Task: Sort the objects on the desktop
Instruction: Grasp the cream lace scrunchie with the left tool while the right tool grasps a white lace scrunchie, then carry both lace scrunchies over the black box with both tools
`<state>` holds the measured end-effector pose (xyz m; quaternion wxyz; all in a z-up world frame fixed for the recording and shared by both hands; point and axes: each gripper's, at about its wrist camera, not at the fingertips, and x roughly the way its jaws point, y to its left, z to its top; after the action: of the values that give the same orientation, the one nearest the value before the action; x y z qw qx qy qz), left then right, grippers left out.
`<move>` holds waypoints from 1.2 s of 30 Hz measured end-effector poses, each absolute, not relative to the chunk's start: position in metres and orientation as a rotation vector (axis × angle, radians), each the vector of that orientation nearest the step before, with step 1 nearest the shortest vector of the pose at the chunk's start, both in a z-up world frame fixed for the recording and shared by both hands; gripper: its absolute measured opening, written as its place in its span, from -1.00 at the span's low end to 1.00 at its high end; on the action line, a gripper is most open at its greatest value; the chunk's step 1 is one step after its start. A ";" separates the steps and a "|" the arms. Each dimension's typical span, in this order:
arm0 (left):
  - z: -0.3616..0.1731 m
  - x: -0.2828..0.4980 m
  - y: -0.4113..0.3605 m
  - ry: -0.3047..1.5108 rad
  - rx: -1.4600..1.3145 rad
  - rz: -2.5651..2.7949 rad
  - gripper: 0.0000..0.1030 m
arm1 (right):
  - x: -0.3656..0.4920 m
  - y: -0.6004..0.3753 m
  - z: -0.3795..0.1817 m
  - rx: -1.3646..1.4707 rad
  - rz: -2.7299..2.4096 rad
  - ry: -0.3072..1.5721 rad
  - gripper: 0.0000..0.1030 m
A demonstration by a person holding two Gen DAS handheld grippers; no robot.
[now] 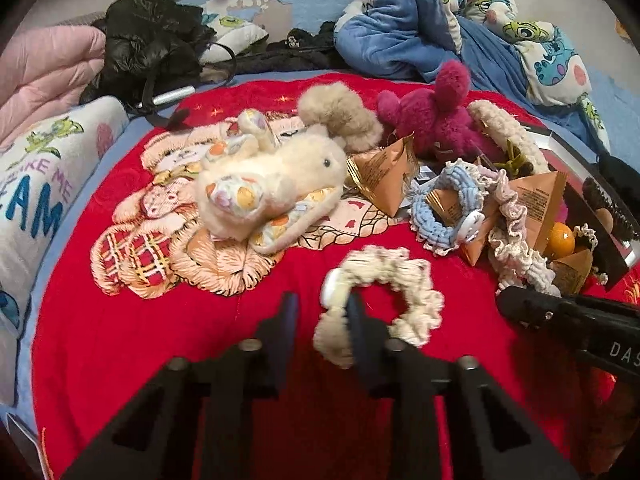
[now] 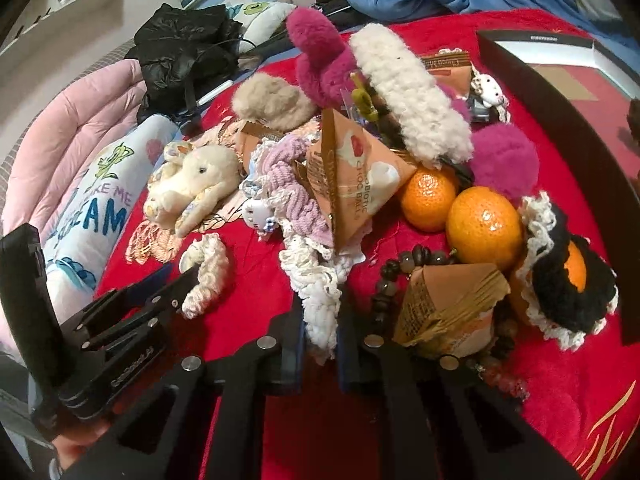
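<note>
A cream scrunchie (image 1: 400, 280) with a white charm lies on the red blanket (image 1: 140, 340). My left gripper (image 1: 322, 302) is narrowed onto its left rim, with the charm between the fingers. From the right wrist view this gripper (image 2: 180, 280) pinches the cream scrunchie (image 2: 208, 276) at its tip. My right gripper (image 2: 318, 312) is shut on a white lace scrunchie (image 2: 316, 280) that trails out of the heap of objects. The right gripper (image 1: 508, 304) shows as a black tip at the right edge of the left wrist view.
The heap holds a cream plush rabbit (image 1: 272, 192), a magenta plush (image 1: 432, 120), a blue scrunchie (image 1: 424, 220), triangular snack packets (image 2: 352, 176), oranges (image 2: 484, 224), a bead bracelet (image 2: 392, 272) and a black scrunchie (image 2: 568, 292). A black tray (image 2: 552, 80) stands behind on the right. Pillows and bedding lie around the blanket.
</note>
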<state>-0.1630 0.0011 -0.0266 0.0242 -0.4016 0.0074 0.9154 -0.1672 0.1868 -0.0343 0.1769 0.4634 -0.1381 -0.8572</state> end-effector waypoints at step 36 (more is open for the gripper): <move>0.014 -0.121 0.046 -0.038 -1.065 2.799 -0.73 | -0.123 0.196 0.023 1.090 -2.415 -0.343 -0.79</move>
<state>-0.1206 0.0456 0.0141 0.0734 -0.3545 -0.0126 0.9321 -0.1227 0.1956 0.0227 0.2326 0.3968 -0.1249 -0.8791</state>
